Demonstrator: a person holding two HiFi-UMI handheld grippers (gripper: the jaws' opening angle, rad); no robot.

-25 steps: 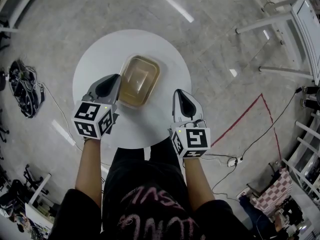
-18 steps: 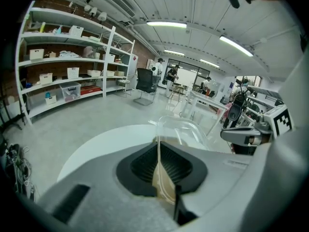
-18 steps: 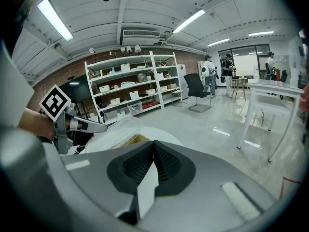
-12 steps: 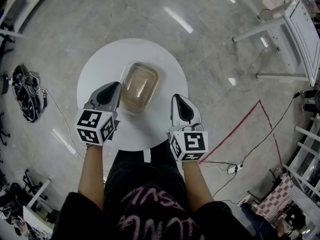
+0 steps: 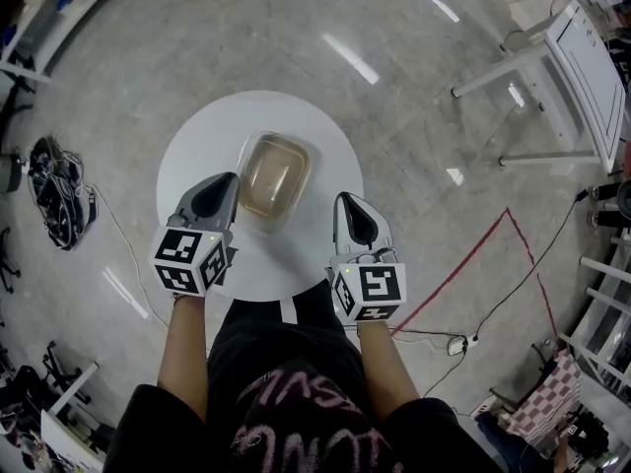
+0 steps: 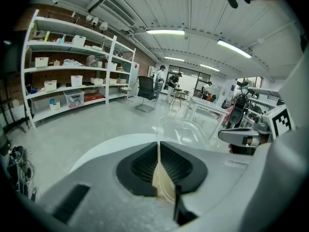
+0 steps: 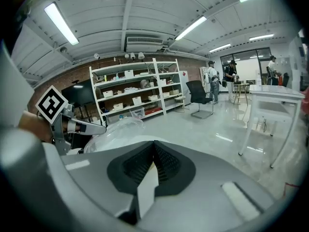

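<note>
Nothing grabbed yet.
My left tongs (image 5: pixel 223 181) and right tongs (image 5: pixel 351 203) sit pinched together, empty, flanking the untouched clear container (image 5: pixel 274 173) on the bench (image 5: pixel 202 141).

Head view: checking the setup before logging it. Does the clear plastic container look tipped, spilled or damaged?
Nothing stands out. The clear rectangular plastic container sits level on the round white table, with no spill around it and no damage visible.
</note>
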